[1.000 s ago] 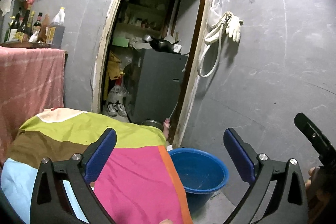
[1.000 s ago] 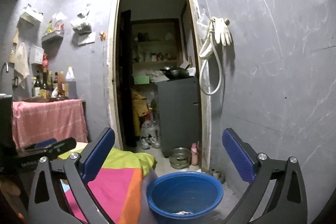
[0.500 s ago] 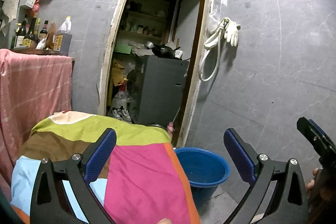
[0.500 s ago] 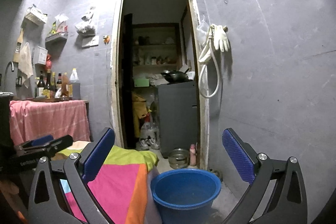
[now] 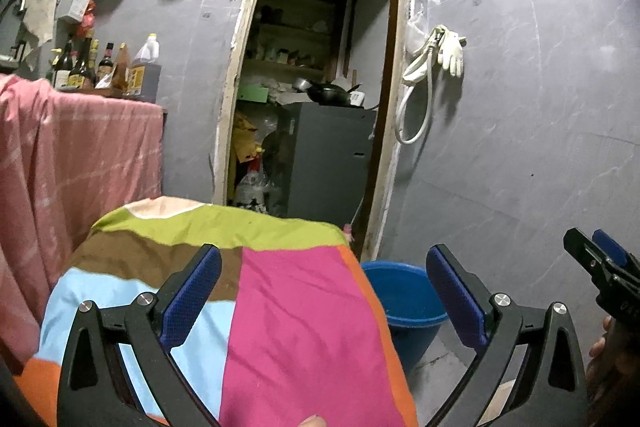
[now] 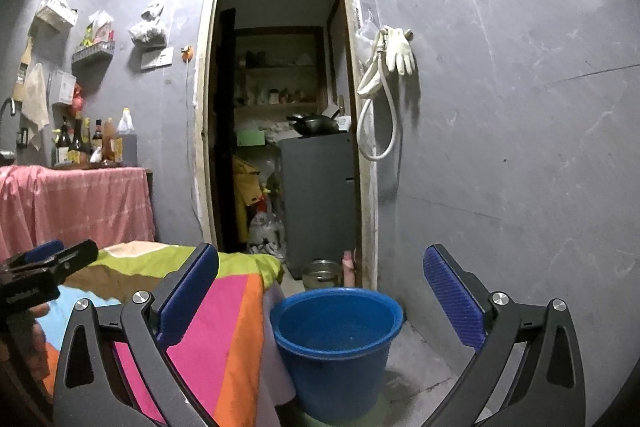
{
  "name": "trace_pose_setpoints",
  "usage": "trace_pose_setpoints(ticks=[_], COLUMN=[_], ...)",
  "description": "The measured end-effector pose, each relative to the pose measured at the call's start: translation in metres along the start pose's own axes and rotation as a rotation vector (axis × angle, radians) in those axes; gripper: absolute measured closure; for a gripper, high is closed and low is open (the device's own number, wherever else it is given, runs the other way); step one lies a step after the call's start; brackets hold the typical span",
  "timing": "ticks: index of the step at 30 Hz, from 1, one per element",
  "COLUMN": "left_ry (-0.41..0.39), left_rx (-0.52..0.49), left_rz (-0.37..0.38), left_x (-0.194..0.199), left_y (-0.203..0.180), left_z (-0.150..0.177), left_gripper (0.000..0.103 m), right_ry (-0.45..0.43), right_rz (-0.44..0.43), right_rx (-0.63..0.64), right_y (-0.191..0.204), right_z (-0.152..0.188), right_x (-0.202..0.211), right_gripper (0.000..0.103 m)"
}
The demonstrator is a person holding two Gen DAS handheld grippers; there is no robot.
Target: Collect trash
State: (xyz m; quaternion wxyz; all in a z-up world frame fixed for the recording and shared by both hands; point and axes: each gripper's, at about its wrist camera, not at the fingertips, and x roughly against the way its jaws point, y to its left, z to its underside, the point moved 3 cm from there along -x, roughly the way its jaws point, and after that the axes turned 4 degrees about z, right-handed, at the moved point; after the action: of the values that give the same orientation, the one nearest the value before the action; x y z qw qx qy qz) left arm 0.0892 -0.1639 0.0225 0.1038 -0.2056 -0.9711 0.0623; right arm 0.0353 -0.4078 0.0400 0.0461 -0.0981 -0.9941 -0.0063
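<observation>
A: Any writing legible?
B: None; the bottle (image 6: 124,137) labels blur.
A: Changes?
B: Both views have tilted upward. Left gripper (image 5: 323,293) and right gripper (image 6: 321,297) gape empty above the blue bucket (image 6: 338,343), which stands beside the patchwork cloth (image 5: 288,315).

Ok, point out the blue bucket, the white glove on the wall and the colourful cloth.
blue bucket (image 6: 340,355): right wrist view, on its front outer wall.
white glove (image 6: 401,53): right wrist view, on its palm.
colourful cloth (image 5: 296,323): left wrist view, on the pink patch.
</observation>
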Motion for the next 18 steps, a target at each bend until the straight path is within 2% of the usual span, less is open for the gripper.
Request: trace_pose_setpoints(ticks=[3, 10, 18], left_ry=[0.002, 0.039, 0.061], left_rx=[-0.017, 0.029, 0.0], left_rz=[-0.019, -0.051, -0.074], left_x=[0.006, 0.009, 0.007], left_y=[-0.002, 0.004, 0.007], left_z=[0.013, 0.039, 0.055], left_gripper=[0.003, 0.003, 0.003], right_ry=[0.02, 0.042, 0.061], right_rz=[-0.008, 0.022, 0.07], right_rx=[-0.014, -0.025, -0.022], right_y=[-0.003, -0.007, -0.008], right_z=[0.009, 0.025, 0.049], right_x=[0.002, 0.013, 0.014], right_gripper=[0.0, 0.0, 0.0])
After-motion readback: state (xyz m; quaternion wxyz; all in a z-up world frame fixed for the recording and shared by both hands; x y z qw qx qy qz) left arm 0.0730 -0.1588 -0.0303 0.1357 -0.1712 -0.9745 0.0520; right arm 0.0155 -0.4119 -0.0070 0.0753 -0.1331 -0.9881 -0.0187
